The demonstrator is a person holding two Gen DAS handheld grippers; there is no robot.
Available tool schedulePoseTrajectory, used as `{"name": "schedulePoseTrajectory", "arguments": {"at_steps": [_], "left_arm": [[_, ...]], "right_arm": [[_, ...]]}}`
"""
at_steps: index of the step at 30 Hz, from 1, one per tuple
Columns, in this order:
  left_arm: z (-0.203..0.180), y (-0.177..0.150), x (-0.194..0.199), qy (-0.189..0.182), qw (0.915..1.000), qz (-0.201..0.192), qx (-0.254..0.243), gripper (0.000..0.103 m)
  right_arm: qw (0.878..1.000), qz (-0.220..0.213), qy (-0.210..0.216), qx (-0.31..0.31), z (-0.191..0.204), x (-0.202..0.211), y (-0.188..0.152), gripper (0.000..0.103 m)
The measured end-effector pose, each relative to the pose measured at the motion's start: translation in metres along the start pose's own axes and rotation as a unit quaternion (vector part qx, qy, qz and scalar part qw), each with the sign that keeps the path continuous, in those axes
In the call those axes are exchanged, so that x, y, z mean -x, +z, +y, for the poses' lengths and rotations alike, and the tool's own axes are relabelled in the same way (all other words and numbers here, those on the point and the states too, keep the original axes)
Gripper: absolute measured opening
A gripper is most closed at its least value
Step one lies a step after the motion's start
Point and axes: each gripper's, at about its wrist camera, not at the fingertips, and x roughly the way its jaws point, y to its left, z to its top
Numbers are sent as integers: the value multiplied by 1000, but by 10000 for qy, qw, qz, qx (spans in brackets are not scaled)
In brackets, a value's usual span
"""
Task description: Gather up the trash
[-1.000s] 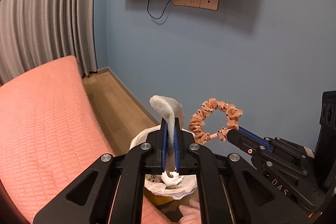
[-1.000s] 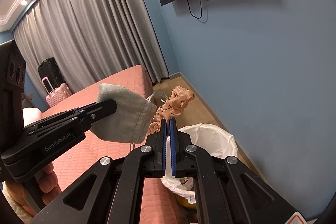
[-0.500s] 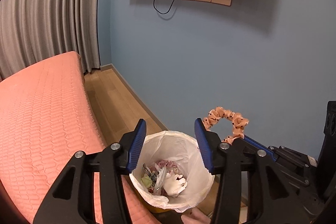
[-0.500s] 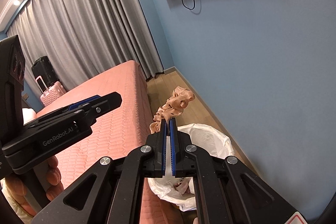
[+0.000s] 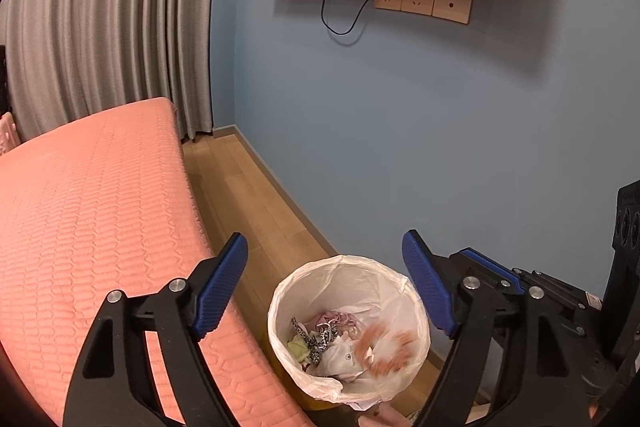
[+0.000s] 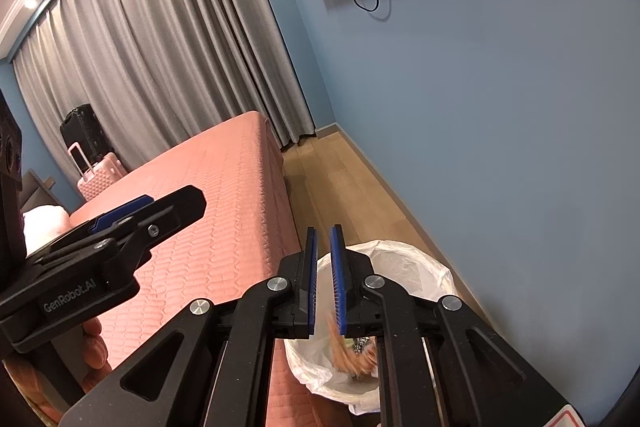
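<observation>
On left tongs point(image 6: 168, 211), white lettering reads "GenRobot.AI".

The left tongs point(image 5: 325, 283) are showing matte black, triangular cut-out arms, each carrying silver round screw heads and ending in a ribbed blue pad. The right tongs point(image 6: 323, 277) are wearing the same black frame, silver screws and blue ribbed pads. White lettering reading "GenRobot.AI" is running along the left tongs' black side, and a red-edged white sticker is peeking from the right frame's corner.
</observation>
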Motion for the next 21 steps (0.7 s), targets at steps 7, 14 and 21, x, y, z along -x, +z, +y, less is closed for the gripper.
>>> {"name": "schedulePoseTrajectory", "arguments": {"at_steps": [7, 14, 21], "left_arm": [[7, -2, 8, 144, 9999, -38, 83, 84], [15, -13, 23, 378, 9992, -103, 122, 92], [23, -31, 32, 599, 9978, 18, 285, 94]], "right_arm": [[10000, 36, 1, 58, 7, 13, -5, 18], [9993, 167, -245, 225, 13, 29, -18, 43], [9975, 168, -497, 468, 22, 51, -37, 59]]}}
